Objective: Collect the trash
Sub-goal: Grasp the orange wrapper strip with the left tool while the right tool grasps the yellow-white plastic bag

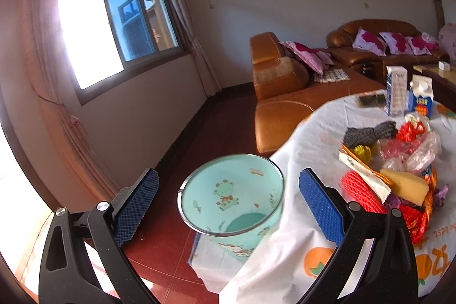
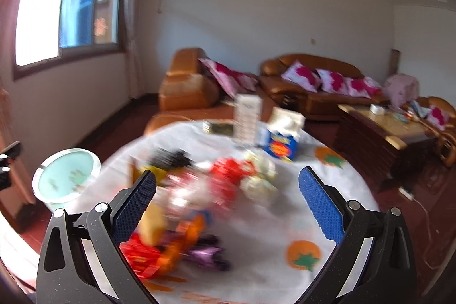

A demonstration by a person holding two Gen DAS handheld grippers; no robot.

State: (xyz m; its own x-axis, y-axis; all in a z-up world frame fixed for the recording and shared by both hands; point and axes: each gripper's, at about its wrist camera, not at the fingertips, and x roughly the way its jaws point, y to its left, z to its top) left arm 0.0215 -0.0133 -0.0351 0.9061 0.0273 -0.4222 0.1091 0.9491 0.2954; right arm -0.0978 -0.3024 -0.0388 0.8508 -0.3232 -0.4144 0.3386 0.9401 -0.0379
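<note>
A light green trash bin (image 1: 232,197) with a cartoon print and metal rim stands on the red floor beside the round table; it also shows in the right wrist view (image 2: 67,175). A pile of trash (image 1: 396,170) lies on the white tablecloth: red foam net, wrappers, yellow sponge, plastic film. In the right wrist view the pile (image 2: 196,198) is blurred. My left gripper (image 1: 228,200) is open and empty, above the bin. My right gripper (image 2: 228,202) is open and empty, above the pile.
Two cartons (image 1: 396,93) (image 1: 421,99) stand at the table's far side. The tablecloth (image 1: 299,247) hangs over the table edge next to the bin. Brown leather sofas (image 2: 313,87) and a wooden coffee table (image 2: 379,127) stand behind.
</note>
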